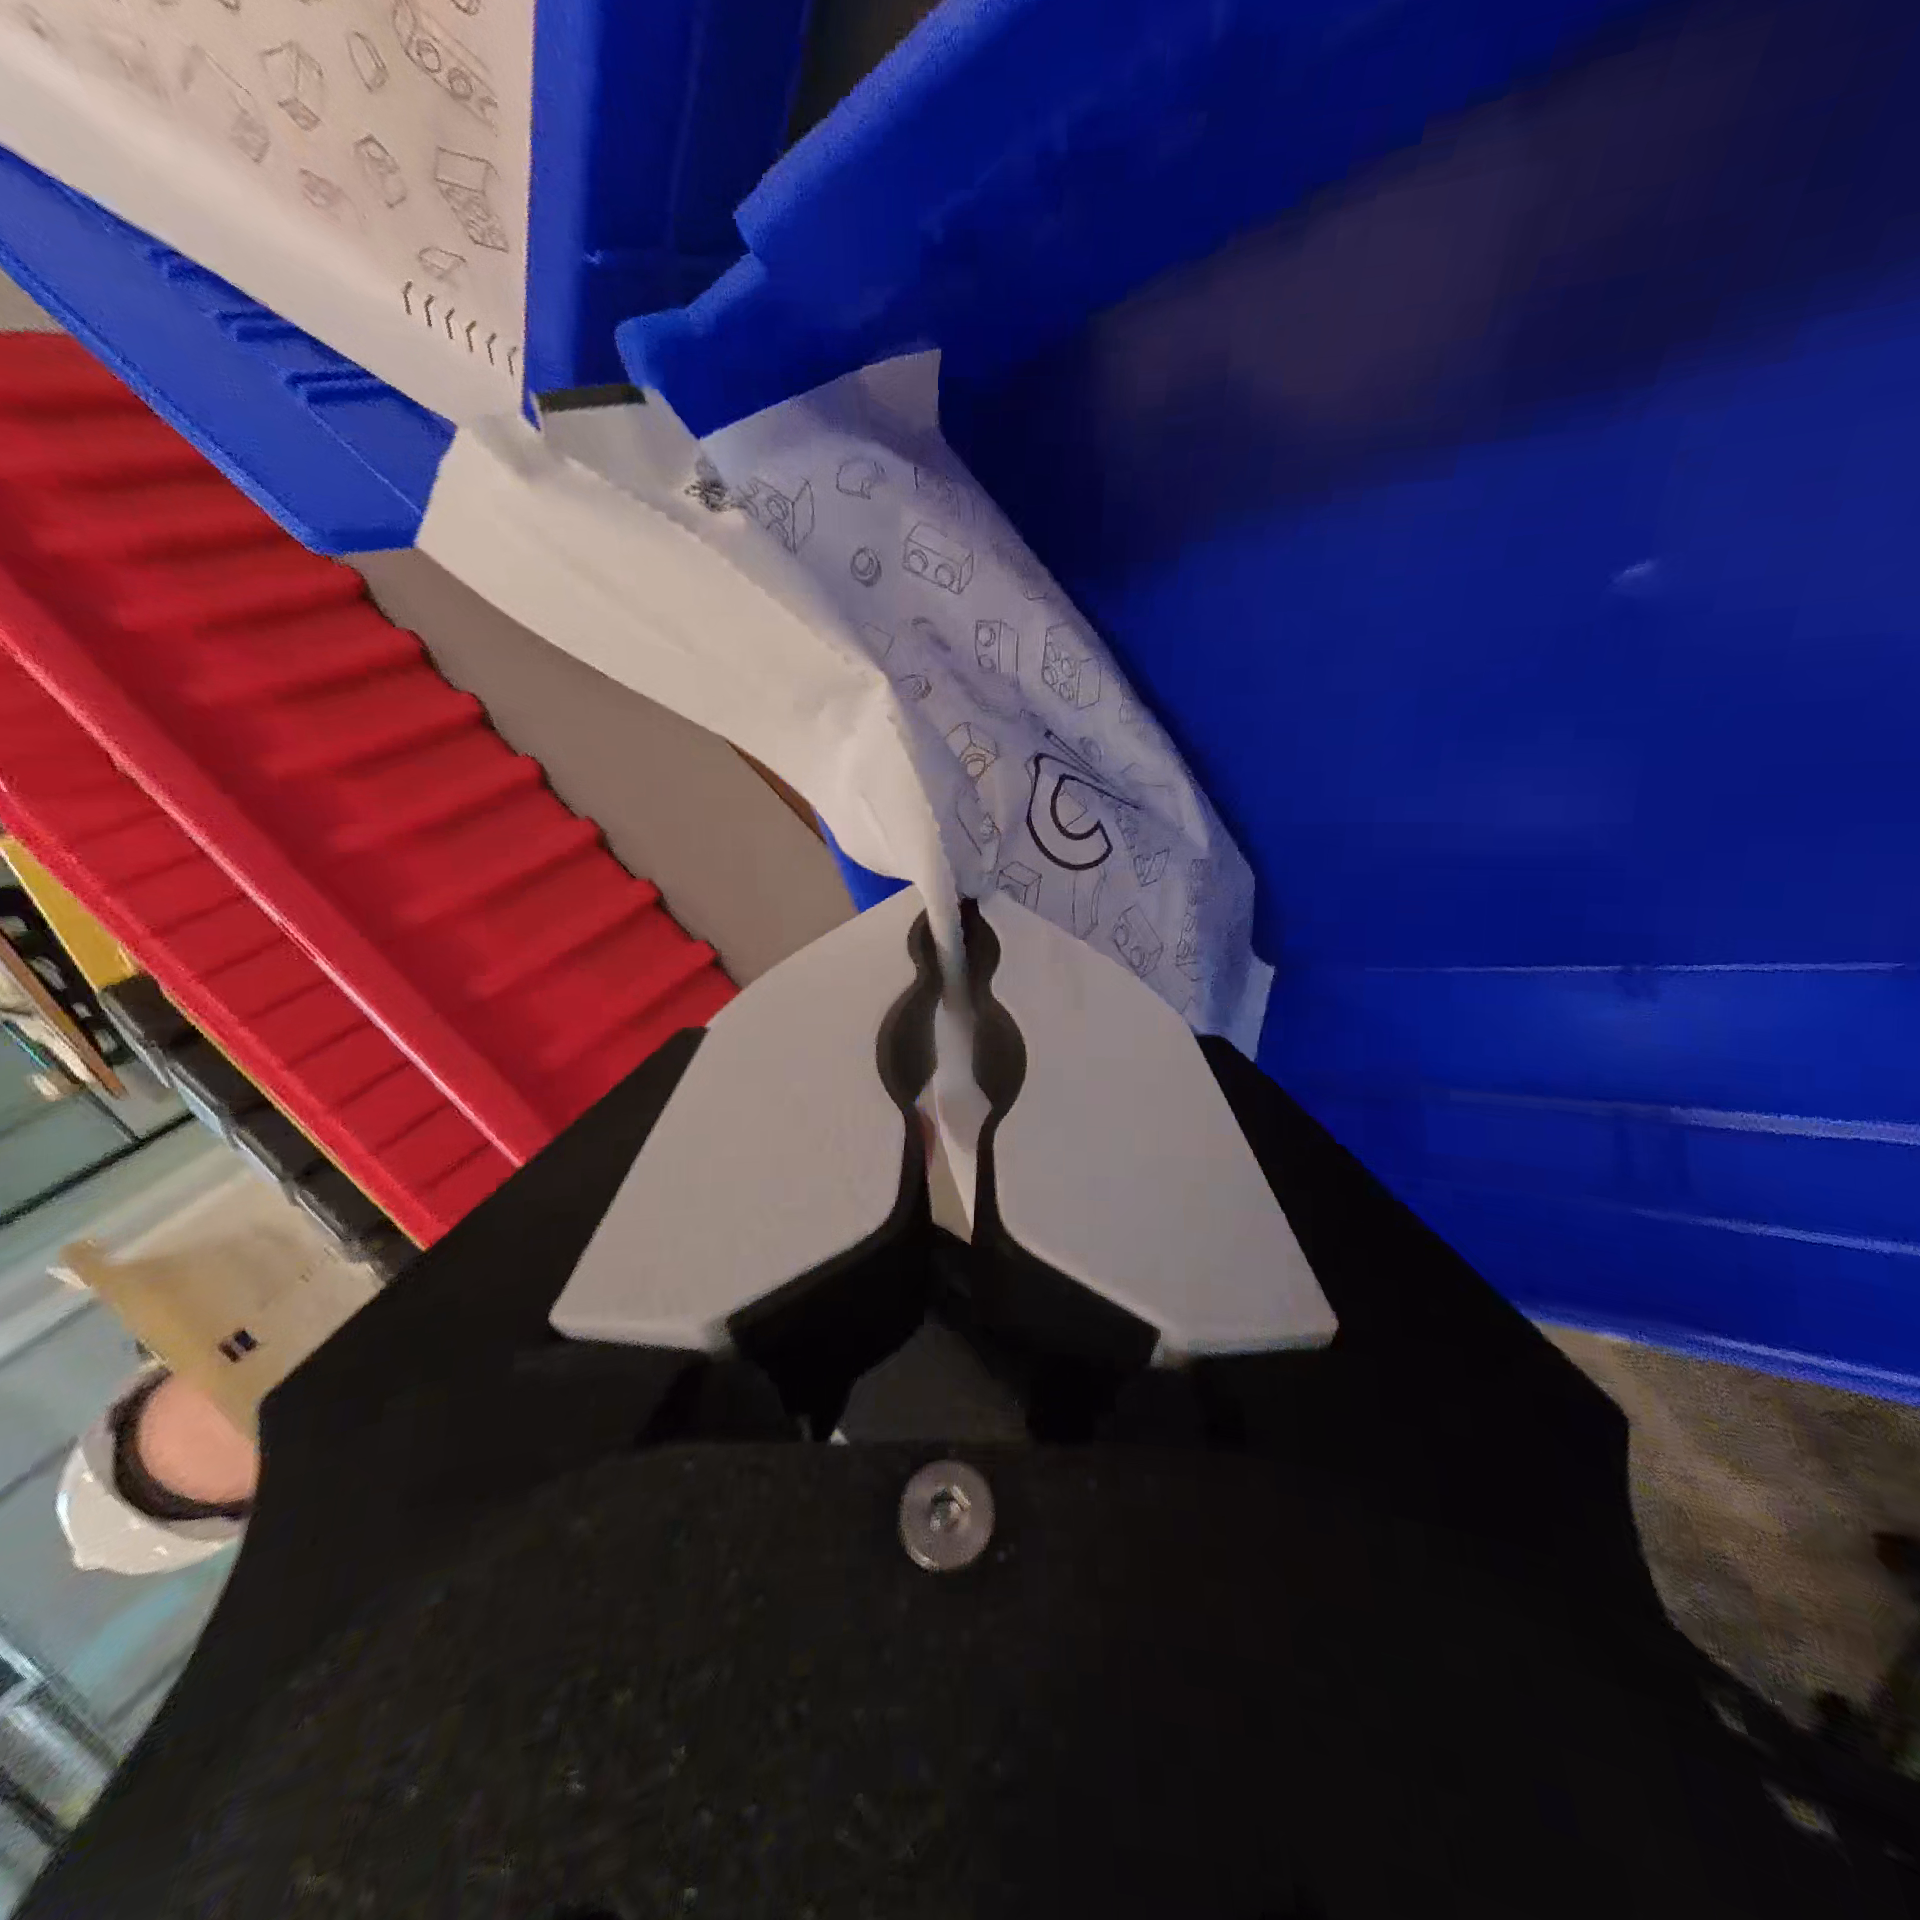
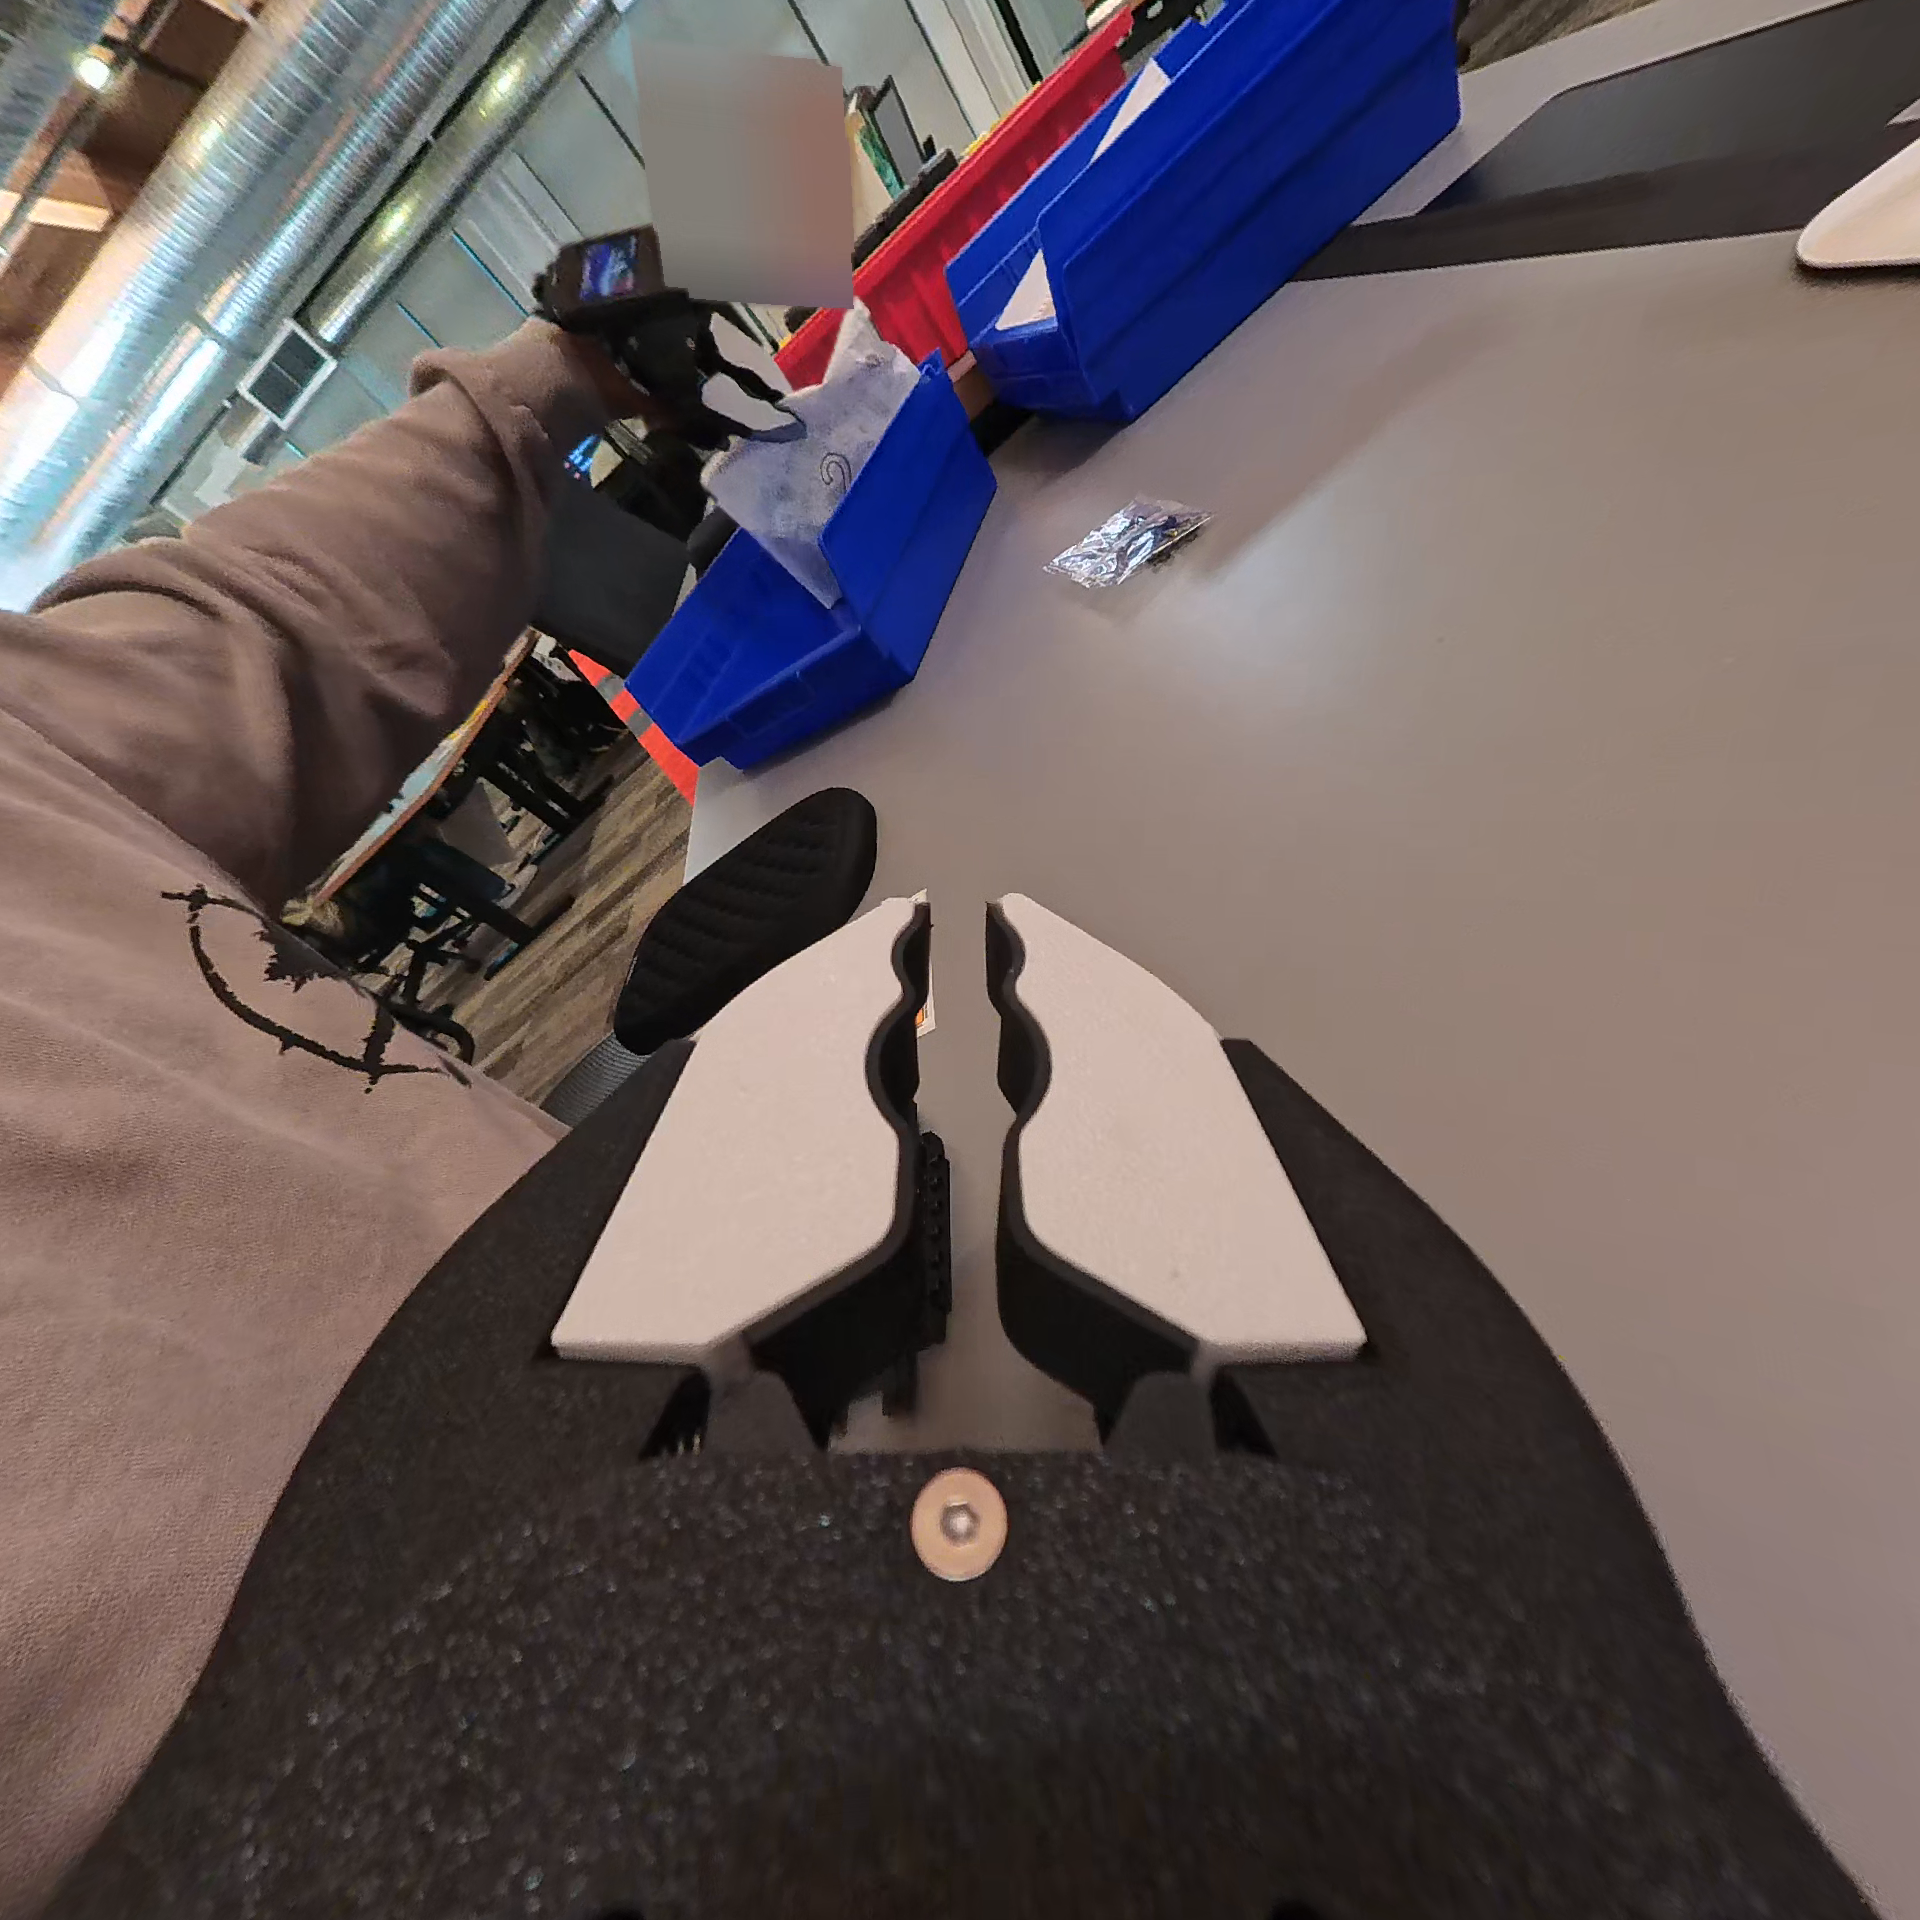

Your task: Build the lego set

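left gripper (image 1: 951, 966) clamped on the white paper bag (image 1: 1039, 727) printed with brick outlines, pinching its edge at the rim of the near blue bin (image 2: 894, 540), toward the table's left edge. right gripper (image 2: 958, 925) slightly apart, holding nothing, low over the grey table (image 2: 1455, 831). three blue bins counted, plus one red bin (image 2: 935, 239) at the far left. one small clear packet of parts (image 2: 1127, 540) lying alone on the table, right of the near bin. second printed bag (image 1: 312, 156) in a farther bin.
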### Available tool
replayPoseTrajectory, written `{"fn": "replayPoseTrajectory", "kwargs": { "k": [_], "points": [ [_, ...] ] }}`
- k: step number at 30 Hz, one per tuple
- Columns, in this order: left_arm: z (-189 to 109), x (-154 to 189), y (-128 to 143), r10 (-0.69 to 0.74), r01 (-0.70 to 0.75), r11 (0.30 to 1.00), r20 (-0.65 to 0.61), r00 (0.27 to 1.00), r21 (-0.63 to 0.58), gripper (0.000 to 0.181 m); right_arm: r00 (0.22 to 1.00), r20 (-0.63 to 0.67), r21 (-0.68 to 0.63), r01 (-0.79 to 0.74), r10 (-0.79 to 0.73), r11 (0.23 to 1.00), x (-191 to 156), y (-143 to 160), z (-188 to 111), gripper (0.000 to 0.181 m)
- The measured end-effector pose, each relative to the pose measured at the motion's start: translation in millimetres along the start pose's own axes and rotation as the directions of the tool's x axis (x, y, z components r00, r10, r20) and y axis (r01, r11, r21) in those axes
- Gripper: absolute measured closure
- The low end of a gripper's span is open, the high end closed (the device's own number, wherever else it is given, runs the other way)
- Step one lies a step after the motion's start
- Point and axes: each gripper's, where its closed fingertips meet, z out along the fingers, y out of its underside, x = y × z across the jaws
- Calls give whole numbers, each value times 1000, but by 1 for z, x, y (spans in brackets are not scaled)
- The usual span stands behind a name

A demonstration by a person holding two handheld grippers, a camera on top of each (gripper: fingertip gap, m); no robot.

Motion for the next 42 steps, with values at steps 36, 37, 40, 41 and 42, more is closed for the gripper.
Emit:
{"fn": "replayPoseTrajectory", "kwargs": {
  "k": [36, 37, 40, 41, 42],
  "points": [
    [24, -23, 13, 21, -21, 997, -1, 1000, 73, 174, 1000, -1, -39, -10, 10, 999, 1, 5, 32, 171],
    [24, -25, 14, -3, 3, 997, 2, 1000, 80, 172, 1000, -1, -39, -8, 8, 999, 1, 5, 32, 171],
    [21, -28, 18, -36, 35, 996, 21, 999, 81, 167, 1000, 2, -38, -1, 1, 999, -1, 4, 30, 171],
    [20, -29, 20, -47, 45, 996, 28, 998, 73, 164, 1000, 3, -37, 1, -1, 999, -2, 4, 29, 171],
    [18, -30, 23, -60, 58, 996, 32, 998, 61, 161, 1000, 3, -38, 3, -3, 999, -2, 4, 29, 171]
  ]
}}
